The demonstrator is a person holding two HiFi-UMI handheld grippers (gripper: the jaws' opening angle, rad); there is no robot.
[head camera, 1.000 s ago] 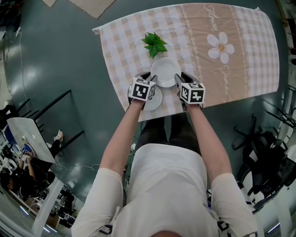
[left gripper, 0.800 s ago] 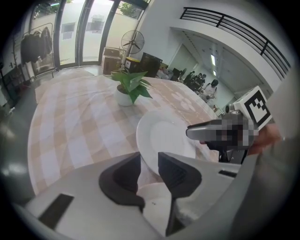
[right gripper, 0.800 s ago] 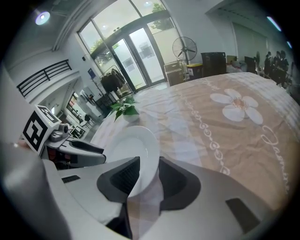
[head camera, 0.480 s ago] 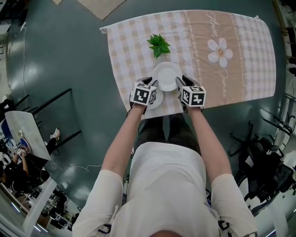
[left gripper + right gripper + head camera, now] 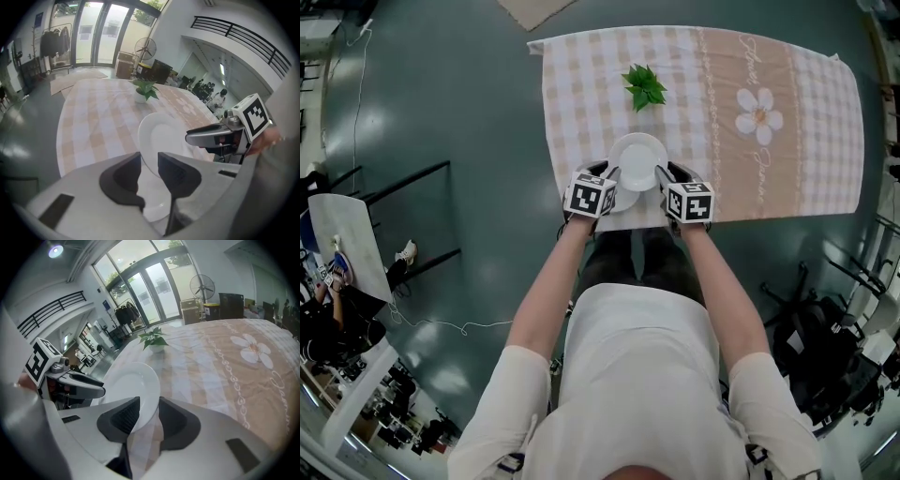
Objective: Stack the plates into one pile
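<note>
Nearest the person, the left gripper and the right gripper pinch opposite edges of one white plate and hold it between them, clear of the bench. In the left gripper view the plate's rim sits in the narrow gap of the jaws, clamped by the dark pads. In the right gripper view the far rim is caught the same way in that gripper's part-closed jaws. A second plate lies on the bench's near edge, just below and to the left of the held one, partly under the left gripper. A checked cloth with a beige band and a flower print covers the bench. Farther back, well apart from the plates, a small white pot stands on the cloth with a leafy green plant in it.
</note>
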